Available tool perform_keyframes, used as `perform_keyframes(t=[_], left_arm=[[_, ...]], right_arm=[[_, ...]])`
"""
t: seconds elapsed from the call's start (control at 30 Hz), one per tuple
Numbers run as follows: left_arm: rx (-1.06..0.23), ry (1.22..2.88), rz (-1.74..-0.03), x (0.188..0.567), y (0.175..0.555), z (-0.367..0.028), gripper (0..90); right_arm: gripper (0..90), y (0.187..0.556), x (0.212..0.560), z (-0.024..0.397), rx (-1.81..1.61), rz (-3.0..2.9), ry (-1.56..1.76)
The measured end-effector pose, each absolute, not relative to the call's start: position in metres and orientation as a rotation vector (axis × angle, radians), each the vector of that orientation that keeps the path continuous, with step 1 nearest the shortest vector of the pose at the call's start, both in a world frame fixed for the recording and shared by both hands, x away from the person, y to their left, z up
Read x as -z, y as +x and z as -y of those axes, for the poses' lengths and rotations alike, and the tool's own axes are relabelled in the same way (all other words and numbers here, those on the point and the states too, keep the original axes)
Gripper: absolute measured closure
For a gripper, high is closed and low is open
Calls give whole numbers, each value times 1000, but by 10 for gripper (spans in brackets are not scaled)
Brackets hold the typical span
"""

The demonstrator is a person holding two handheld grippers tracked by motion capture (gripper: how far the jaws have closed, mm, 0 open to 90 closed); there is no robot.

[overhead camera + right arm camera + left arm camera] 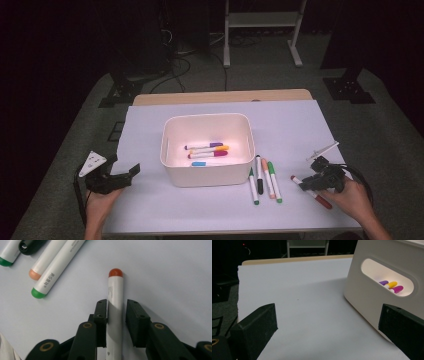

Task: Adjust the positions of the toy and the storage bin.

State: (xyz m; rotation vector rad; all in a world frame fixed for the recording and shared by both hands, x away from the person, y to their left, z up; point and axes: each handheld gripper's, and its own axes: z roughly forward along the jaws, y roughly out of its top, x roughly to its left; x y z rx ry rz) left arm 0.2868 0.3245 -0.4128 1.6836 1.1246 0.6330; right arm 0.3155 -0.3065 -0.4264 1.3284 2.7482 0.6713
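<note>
A red-capped white marker (115, 290) lies on the white sheet at the right (322, 201). My right gripper (116, 302) straddles its barrel: the left jaw touches it and a thin gap shows at the right jaw, so it is open around it (306, 184). A white bin (207, 117) in the middle holds purple, yellow and magenta markers (207, 150) and a blue cap (198, 163). My left gripper (124, 167) rests left of the bin, jaws wide open and empty (327, 315), facing the bin wall (372, 302).
Several loose markers lie between the bin and my right gripper: two green (274, 182) (252, 187), one black (259, 175) and one peach (267, 180). The nearest green one (55, 267) is just left of the red marker. A metal stand (260, 30) is on the floor beyond the table.
</note>
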Motion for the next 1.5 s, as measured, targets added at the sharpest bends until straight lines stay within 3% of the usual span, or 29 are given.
perform_keyframes(t=[0.23, 0.4, 0.7, 1.5], left_arm=[[-634, 1685, -1120, 413, 287, -324, 7], [-632, 1680, -1123, 413, 287, -324, 7], [-632, 1676, -1125, 413, 287, -325, 7], [-634, 1672, -1122, 413, 287, -325, 7]], right_arm=[[668, 308, 427, 316, -664, -2748, 1334], [744, 304, 428, 317, -655, -2738, 1318], [753, 319, 422, 325, -793, -2808, 1366], [753, 352, 323, 292, -961, -2928, 1135]])
